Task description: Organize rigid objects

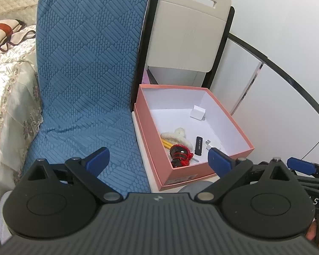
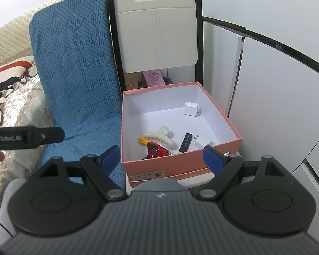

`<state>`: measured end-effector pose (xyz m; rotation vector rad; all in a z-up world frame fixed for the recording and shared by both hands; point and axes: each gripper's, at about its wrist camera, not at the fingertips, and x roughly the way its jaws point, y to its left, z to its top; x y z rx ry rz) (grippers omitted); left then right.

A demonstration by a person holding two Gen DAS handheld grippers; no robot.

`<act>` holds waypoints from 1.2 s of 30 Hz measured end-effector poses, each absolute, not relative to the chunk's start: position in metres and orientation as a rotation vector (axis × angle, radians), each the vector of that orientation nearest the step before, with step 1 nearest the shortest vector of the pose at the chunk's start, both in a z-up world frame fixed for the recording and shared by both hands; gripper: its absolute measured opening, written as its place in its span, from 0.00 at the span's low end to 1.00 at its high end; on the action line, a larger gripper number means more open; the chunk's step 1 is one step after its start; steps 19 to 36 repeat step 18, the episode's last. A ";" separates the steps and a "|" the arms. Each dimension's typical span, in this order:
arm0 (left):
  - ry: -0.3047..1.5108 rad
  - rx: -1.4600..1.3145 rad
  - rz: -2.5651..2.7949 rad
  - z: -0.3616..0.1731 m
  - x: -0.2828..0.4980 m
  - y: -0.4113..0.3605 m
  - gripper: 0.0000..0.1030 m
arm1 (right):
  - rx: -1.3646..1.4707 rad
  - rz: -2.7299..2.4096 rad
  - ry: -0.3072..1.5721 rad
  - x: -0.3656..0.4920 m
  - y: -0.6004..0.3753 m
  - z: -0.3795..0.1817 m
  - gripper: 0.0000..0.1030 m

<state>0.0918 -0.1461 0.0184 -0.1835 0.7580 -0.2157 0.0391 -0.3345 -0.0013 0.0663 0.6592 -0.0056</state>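
A pink box with a white inside stands open in front of me. In it lie a white charger cube, a fluffy cream hair claw, a red and black toy, a yellow item, a black USB stick and a second white plug. My left gripper is open near the box's front corner and holds nothing. My right gripper is open in front of the box wall, also with nothing in it.
A blue quilted cushion lies left of the box, with floral bedding beyond. A beige and black chair back rises behind the box. White cabinet doors stand on the right.
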 end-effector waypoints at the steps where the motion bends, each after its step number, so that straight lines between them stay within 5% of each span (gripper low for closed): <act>1: 0.756 -0.183 -0.214 0.019 0.092 -0.146 0.98 | 0.066 -0.005 0.659 0.039 -0.334 -0.001 0.84; 36: 0.758 -0.183 -0.216 0.018 0.091 -0.146 0.98 | 0.057 0.012 0.671 0.041 -0.333 -0.003 0.84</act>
